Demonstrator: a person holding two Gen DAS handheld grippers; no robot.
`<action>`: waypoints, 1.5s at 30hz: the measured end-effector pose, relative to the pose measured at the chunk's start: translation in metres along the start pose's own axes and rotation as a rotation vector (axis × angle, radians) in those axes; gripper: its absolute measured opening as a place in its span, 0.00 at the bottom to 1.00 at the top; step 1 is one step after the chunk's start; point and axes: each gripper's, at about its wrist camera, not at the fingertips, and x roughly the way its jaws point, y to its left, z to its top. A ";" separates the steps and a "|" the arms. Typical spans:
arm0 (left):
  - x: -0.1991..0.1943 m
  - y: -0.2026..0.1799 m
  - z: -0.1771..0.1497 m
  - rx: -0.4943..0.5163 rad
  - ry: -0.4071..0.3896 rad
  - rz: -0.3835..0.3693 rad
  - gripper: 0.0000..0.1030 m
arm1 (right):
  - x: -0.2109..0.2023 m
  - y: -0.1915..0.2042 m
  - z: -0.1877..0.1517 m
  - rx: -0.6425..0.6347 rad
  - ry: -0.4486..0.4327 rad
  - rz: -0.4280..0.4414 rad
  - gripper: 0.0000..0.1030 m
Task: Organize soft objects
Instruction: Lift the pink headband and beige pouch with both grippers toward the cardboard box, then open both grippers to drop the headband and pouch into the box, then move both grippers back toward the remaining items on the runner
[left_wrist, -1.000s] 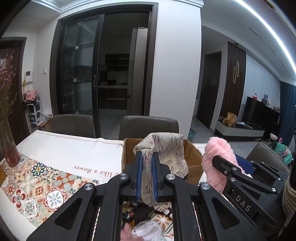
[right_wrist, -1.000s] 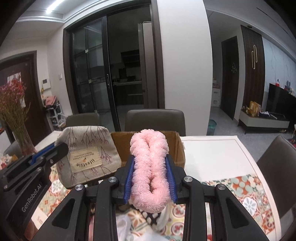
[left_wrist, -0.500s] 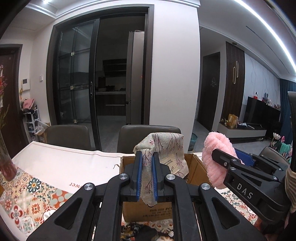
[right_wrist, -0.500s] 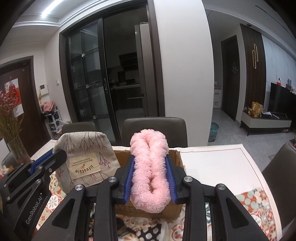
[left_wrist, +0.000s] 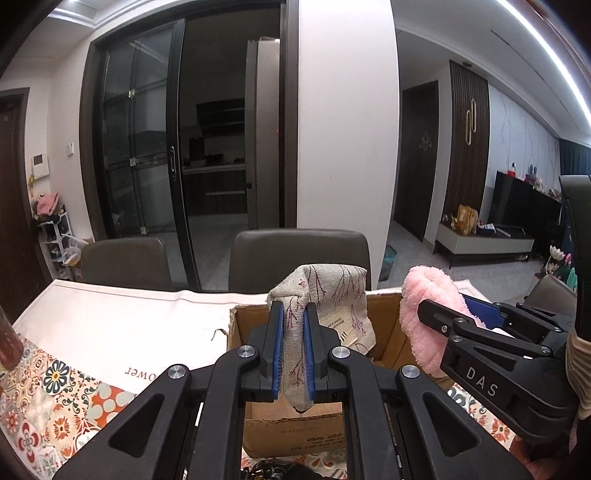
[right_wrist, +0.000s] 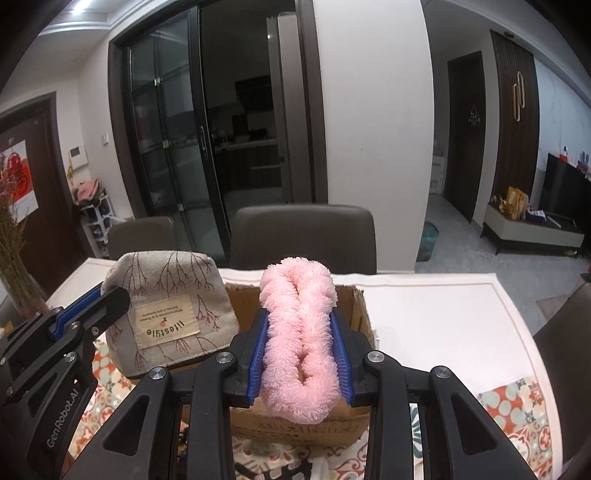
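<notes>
My left gripper (left_wrist: 293, 314) is shut on a beige fabric pouch (left_wrist: 332, 295) printed with red branches, held over the open cardboard box (left_wrist: 295, 428). The same pouch (right_wrist: 170, 314) shows its "lifestyle" label in the right wrist view, with the left gripper (right_wrist: 107, 295) at its left edge. A fluffy pink soft item (right_wrist: 299, 332) is pinched between the blue pads of my right gripper (right_wrist: 300, 321), just above the box (right_wrist: 358, 306). In the left wrist view the right gripper (left_wrist: 443, 306) and its pink item (left_wrist: 428, 314) hang over the box's right side.
The box stands on a table with a white runner (left_wrist: 129, 317) and a patterned tile cloth (left_wrist: 55, 398). Two dark chairs (left_wrist: 299, 258) stand behind the table. A vase of dried flowers (right_wrist: 18, 273) is at the far left. Dark items (left_wrist: 277, 470) lie in front of the box.
Both grippers have moved forward with their loads toward the cardboard box, which now looms larger and lies right under them. Neither grip has changed.
</notes>
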 end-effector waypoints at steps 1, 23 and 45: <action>0.003 0.000 0.000 0.001 0.007 -0.001 0.11 | 0.004 0.000 -0.001 0.000 0.011 0.001 0.32; 0.031 -0.001 -0.012 0.019 0.115 -0.015 0.37 | 0.033 -0.012 -0.008 -0.003 0.107 -0.030 0.51; -0.068 0.010 -0.013 0.011 0.061 0.043 0.37 | -0.073 0.011 -0.022 0.002 -0.030 -0.036 0.51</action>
